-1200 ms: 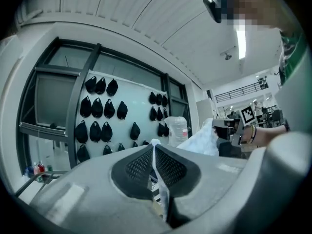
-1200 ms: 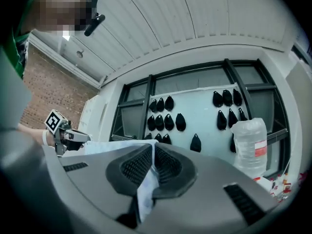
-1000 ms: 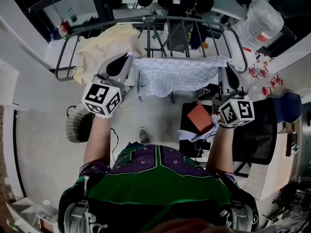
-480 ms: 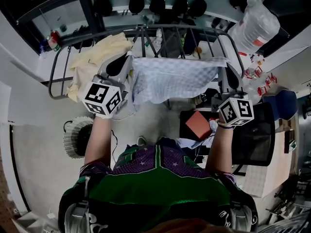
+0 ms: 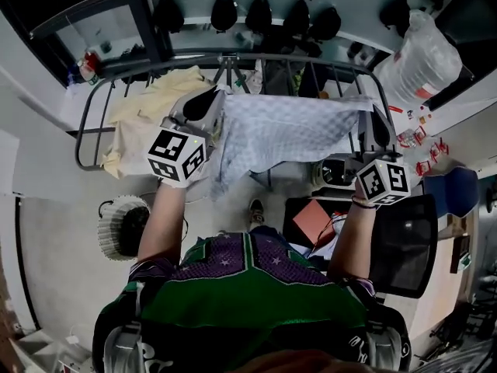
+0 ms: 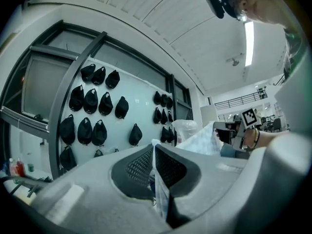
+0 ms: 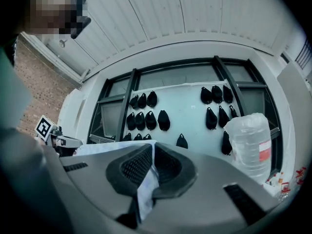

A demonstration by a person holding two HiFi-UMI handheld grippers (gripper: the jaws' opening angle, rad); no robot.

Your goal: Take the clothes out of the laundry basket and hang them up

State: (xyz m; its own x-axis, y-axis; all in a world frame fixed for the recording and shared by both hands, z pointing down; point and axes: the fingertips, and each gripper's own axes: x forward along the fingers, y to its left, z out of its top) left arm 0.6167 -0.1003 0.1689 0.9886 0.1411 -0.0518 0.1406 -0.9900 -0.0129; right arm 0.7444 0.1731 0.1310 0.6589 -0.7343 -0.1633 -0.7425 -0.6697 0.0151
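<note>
Two grippers: my left gripper and right gripper are each pressed together on a top corner of the cloth. In both gripper views a fold of fabric sits squeezed between the ribbed pads.
Cloth: a pale blue-and-white checked thin cloth, stretched between the two grippers, its lower edge sagging back toward me.
Change: a second ago the cloth hung short of the dark metal-tube drying rack. Both grippers have since carried it forward, and it now spans the rails.
Contact: I cannot tell whether it rests on the rails yet.
Meaning: I judge the hanging step nearly done; lowering and letting go remain.
Neighbour: a crumpled pale yellow soft garment is draped on the rack just outside my left gripper.
Texture: light, limp weave that wrinkles at each pinch.
</note>
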